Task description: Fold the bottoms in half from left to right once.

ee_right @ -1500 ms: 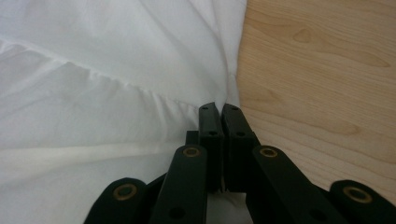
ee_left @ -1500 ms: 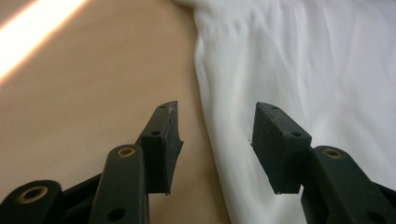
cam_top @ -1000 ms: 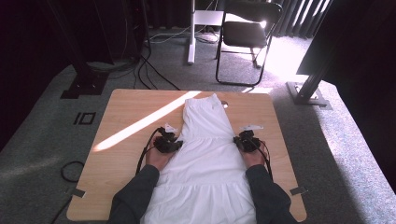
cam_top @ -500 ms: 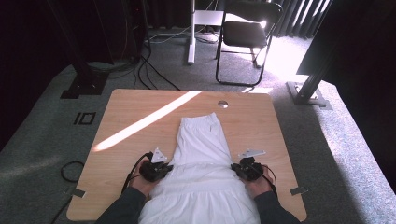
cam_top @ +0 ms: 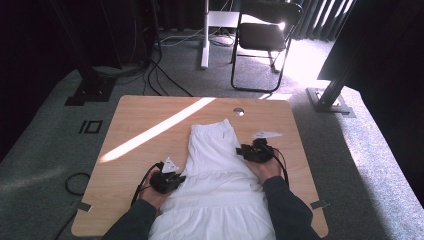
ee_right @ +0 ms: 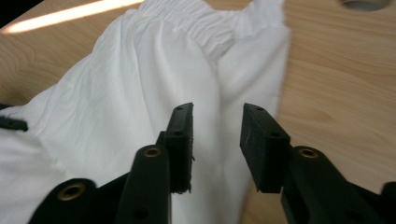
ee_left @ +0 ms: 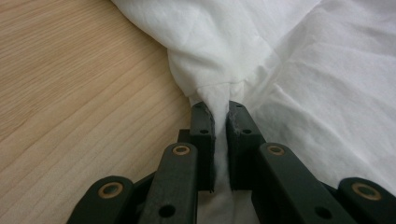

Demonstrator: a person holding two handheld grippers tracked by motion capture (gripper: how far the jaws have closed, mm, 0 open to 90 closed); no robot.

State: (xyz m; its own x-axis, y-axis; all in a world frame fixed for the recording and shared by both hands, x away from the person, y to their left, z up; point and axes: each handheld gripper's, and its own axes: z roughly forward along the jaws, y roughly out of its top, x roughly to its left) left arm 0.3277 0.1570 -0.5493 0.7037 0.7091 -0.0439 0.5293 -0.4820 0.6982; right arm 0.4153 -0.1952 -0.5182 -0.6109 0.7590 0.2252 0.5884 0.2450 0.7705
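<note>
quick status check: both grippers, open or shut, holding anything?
Left gripper: shut on a pinched fold of the white garment.
Right gripper: open, jaws apart over the garment, holding nothing.

High view: fixed above the near edge of the surface (cam_top: 150, 107), facing forward and down, far enough back to take in all four edges. Left claw (ee_left: 220, 122) view: very close, low over the near left part. Right claw (ee_right: 215, 122) view: close, looking toward the far edge. All three views share the white garment (cam_top: 215, 150) and the wood beside it.
</note>
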